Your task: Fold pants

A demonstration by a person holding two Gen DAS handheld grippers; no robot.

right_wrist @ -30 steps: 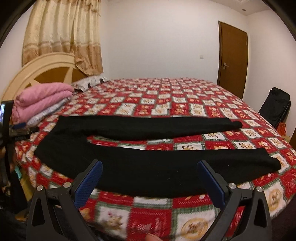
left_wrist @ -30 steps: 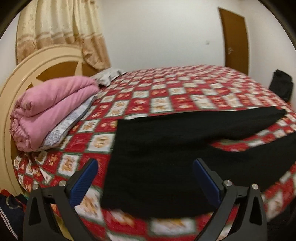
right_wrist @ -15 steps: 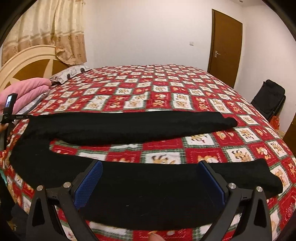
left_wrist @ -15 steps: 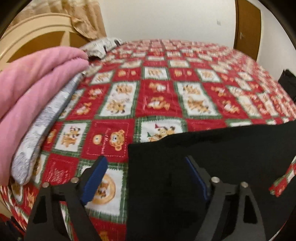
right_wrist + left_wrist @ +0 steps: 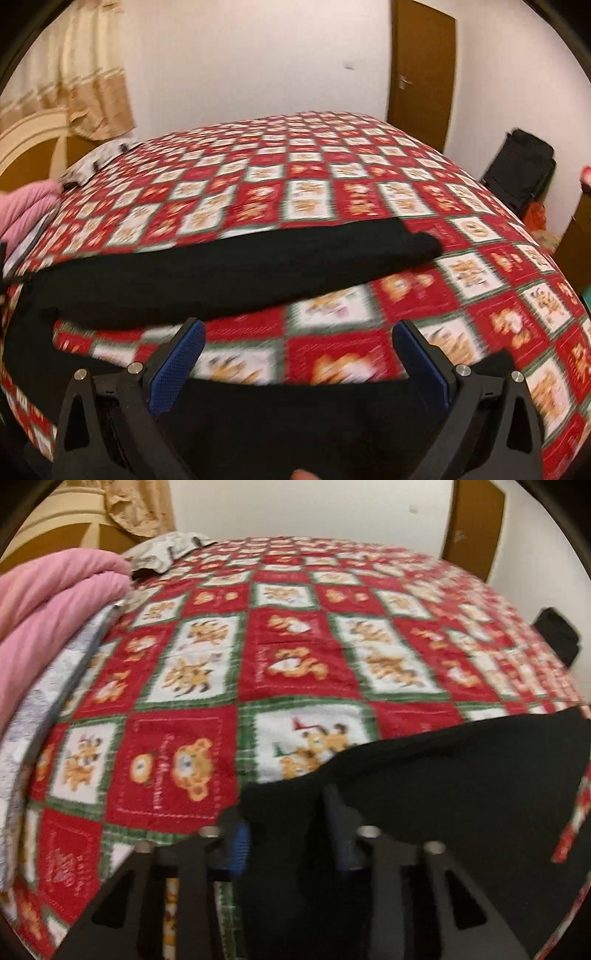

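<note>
Black pants (image 5: pixel 443 782) lie spread on a red checkered bedspread (image 5: pixel 288 657). In the left wrist view my left gripper (image 5: pixel 286 812) sits at the pants' waist corner; its jaws are closing, and bunched black cloth fills the gap between the blue pads (image 5: pixel 240 843). In the right wrist view the far leg (image 5: pixel 258 266) runs across the bed and the near leg (image 5: pixel 295 413) lies under my right gripper (image 5: pixel 297 339). That gripper hangs wide open above the near leg's upper edge, with nothing pinched.
A folded pink blanket (image 5: pixel 55 602) on a grey-white quilt lies at the left by the cream headboard (image 5: pixel 55 528). A pillow (image 5: pixel 166 550) is behind it. A black bag (image 5: pixel 521 166) stands on the floor at the right, near a brown door (image 5: pixel 421 74).
My left gripper moved forward and down onto the waist corner, and its jaws narrowed around the cloth. My right gripper slid along the near leg and stayed open.
</note>
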